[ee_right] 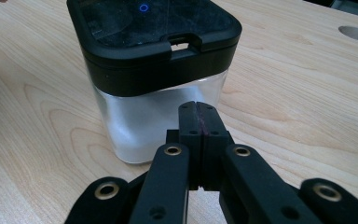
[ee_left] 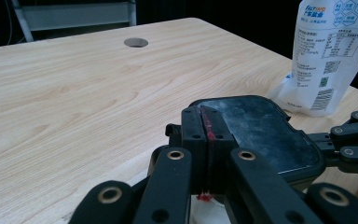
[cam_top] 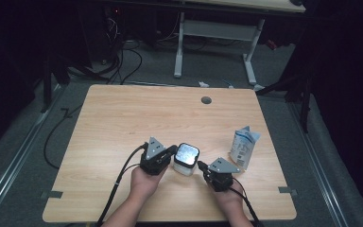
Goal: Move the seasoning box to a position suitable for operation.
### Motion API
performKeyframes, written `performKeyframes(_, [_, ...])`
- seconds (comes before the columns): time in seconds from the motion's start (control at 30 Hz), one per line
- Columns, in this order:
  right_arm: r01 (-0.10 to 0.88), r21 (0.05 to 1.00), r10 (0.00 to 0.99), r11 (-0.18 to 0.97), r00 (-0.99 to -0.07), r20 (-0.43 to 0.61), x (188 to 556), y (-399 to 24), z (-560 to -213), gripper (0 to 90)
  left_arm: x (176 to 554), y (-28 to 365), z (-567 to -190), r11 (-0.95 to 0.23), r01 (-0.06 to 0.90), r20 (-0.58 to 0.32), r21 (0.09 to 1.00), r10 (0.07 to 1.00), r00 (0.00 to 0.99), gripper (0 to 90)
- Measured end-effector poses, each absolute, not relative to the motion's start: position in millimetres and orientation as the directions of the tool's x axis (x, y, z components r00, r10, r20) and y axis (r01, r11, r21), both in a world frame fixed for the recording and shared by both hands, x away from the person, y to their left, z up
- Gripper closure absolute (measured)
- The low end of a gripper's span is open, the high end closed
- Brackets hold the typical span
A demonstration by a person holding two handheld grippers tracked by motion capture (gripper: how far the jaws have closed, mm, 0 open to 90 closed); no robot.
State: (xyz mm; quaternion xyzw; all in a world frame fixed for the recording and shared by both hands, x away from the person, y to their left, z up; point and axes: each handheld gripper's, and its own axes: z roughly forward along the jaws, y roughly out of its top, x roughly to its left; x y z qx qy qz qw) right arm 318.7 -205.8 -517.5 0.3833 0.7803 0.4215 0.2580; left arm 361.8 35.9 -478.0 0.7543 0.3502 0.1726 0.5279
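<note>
L gripper (cam_top: 169,152) jaws closed, empty, tips at left edge of container (cam_top: 186,159) lid. Container w/ black lid, clear body, sits front-centre on worktop (cam_top: 123,123) btw both grippers. R gripper (cam_top: 201,166) jaws closed, empty, just beside container. White pouch (cam_top: 244,146) stands near, further right. Cable hole (cam_top: 206,100) far back.

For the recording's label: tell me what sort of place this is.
Probably a lab or recording workspace. A bare wooden table with a cable hole stands on grey carpet, loose cables trail across the floor, and dark surroundings frame a second desk's white legs behind.
</note>
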Motion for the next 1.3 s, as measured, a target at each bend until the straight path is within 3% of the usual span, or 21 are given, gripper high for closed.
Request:
performKeyframes(0.73, [0.399,0.859,0.835,0.32,-0.547,-0.058,319.3,-216.4,-515.9,90.0,349.1,54.0,-511.1,-0.23,0.399,-0.112,0.888,0.733,0.671,89.7])
performKeyframes(1.3, [0.409,0.858,0.84,0.313,-0.541,-0.048,320.2,-218.8,-516.5,90.0,372.0,45.2,-520.3,-0.225,0.419,-0.121,0.88,0.745,0.656,90.0])
